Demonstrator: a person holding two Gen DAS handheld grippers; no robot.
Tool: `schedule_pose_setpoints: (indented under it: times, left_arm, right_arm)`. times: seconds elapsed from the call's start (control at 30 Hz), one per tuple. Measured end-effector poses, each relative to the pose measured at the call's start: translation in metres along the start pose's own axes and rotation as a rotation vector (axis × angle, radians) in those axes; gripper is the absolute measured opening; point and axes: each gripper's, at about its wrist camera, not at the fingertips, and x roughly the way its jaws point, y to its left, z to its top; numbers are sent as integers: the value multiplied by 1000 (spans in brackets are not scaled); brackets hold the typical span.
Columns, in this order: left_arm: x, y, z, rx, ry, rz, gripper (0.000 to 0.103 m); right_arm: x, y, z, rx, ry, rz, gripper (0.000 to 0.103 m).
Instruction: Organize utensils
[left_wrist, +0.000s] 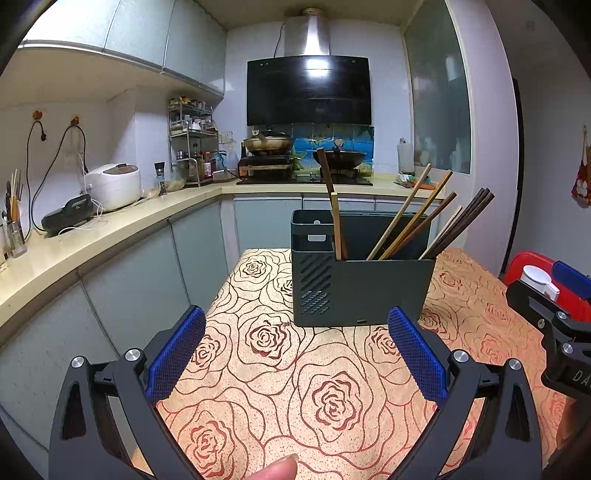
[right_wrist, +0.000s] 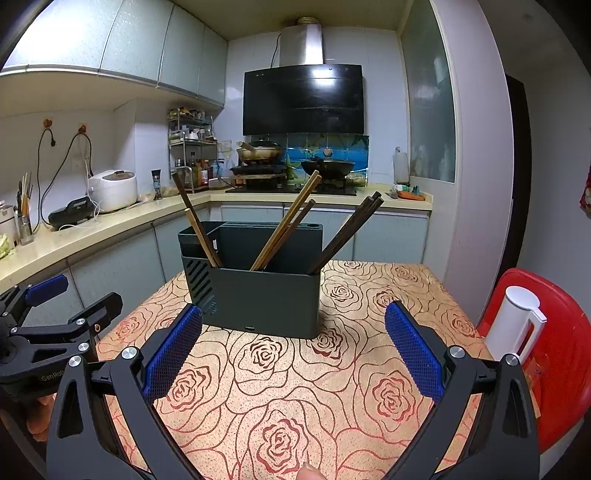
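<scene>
Both the left gripper (left_wrist: 295, 354) and right gripper (right_wrist: 293, 350) hover wide open and empty just short of the dark holder (right_wrist: 258, 291) on the table (right_wrist: 295, 387), whose chopsticks (right_wrist: 284, 229) lean scattered, apparently awaiting sorting.

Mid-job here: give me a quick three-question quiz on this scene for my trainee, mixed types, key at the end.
1. True or false: the left gripper holds a chopstick.
2. Multiple choice: the holder stands on A) the counter, B) the rose-patterned table, C) the red stool.
3. Fill in: the right gripper has its jaws ____.

Key: 1 false, both blue pads are apart with nothing between them. 2 B. 3 open. The chopsticks lean inside the holder, and no loose ones show on the table.
</scene>
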Motion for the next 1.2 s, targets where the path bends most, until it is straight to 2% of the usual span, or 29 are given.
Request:
schedule_pose_setpoints:
  times: [1.2]
  left_arm:
    - [1,-4,-1,5,-1,2,96]
  right_arm:
    - [0,0,0,1,2,0,96]
